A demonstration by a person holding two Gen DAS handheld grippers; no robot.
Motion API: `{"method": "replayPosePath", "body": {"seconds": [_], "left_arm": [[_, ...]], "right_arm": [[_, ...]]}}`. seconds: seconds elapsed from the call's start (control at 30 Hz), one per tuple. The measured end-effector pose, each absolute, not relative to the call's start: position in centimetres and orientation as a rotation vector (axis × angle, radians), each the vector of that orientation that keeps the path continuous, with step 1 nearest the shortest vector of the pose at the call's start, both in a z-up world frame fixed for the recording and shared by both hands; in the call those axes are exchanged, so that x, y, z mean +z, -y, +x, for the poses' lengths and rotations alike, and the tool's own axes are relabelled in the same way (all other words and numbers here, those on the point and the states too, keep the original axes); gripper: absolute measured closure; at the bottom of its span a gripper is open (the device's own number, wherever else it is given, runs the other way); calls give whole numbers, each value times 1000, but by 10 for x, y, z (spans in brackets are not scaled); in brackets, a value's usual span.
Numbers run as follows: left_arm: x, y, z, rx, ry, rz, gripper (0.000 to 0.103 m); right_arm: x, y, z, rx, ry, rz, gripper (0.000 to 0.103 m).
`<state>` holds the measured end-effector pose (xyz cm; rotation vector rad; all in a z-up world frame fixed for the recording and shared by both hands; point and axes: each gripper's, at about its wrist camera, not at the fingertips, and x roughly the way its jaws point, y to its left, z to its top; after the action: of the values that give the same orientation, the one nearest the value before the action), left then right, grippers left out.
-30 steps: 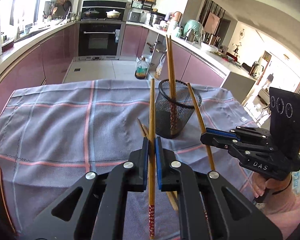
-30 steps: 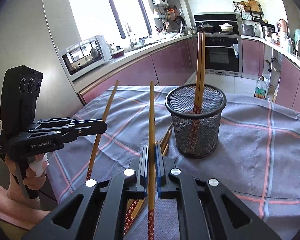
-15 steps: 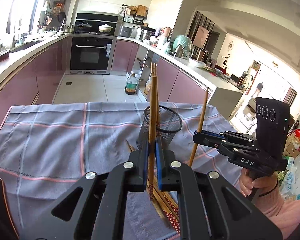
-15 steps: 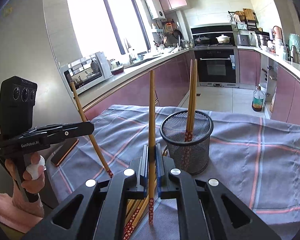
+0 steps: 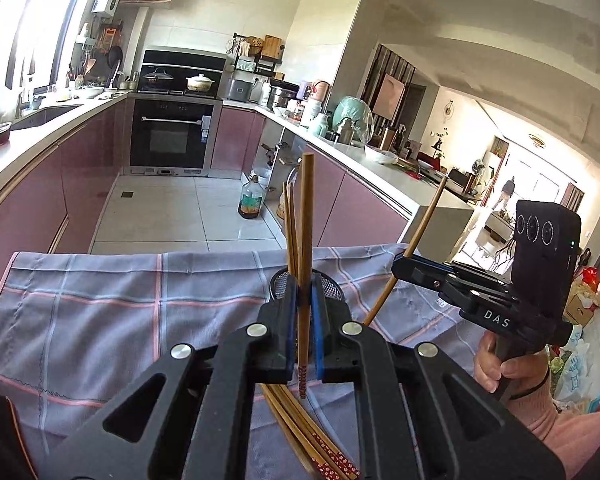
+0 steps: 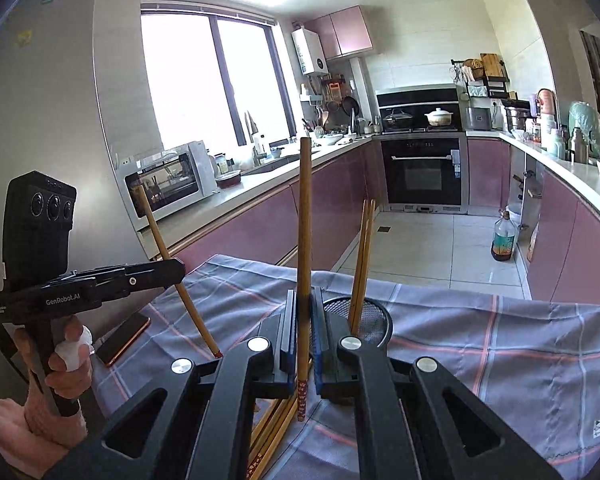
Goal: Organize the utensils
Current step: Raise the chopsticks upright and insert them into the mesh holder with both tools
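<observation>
Left wrist view
L hand-held gripper (image 5: 303, 312): clenched on a long brown bamboo chopstick (image 5: 305, 216), held upright, patterned red end down between the blue pads.
Black wire-mesh cup (image 5: 332, 286): just behind the fingers, mostly hidden; two thin bamboo chopsticks (image 5: 289, 232) stand in it.
Loose bundle of bamboo chopsticks w/ red flowered ends (image 5: 312, 436): lying on the worktop below the gripper.
Grey checked cloth w/ pink lines (image 5: 100, 304): covers the worktop.
R hand-held gripper (image 5: 400, 266): off to the right, grasping another slanted bamboo stick (image 5: 416, 236).

Right wrist view
R hand-held gripper (image 6: 304, 320): clamped on its upright chopstick (image 6: 305, 220), red end hanging below the pads.
Mesh cup (image 6: 374, 318): just right of the fingers, the pair (image 6: 362, 264) leaning inside.
L hand-held gripper (image 6: 176, 268): at left, gripping its slanted stick (image 6: 168, 256).
Dark phone w/ copper edge (image 6: 124, 338): flat on the cloth (image 6: 500, 340) near the left hand.
Bundle (image 6: 276, 424): partly hidden under the gripper.
</observation>
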<state>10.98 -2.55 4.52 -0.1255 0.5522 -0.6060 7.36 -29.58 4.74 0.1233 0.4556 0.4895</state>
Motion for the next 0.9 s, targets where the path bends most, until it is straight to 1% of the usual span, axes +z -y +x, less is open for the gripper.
{"method": "replayPosePath", "body": {"seconds": [0.47,0.73,0.9], "left_arm": [[88,44,131,-619,-473,-119,96],[95,56,151,-601,-473,-120,96],[90,66,161,-575,-499,-105,96]], "right_arm": [[80,306,91,455,-368,97,98],[77,302,111,436,-381,84,98],[68,299,121,422,-410,78,98]]}}
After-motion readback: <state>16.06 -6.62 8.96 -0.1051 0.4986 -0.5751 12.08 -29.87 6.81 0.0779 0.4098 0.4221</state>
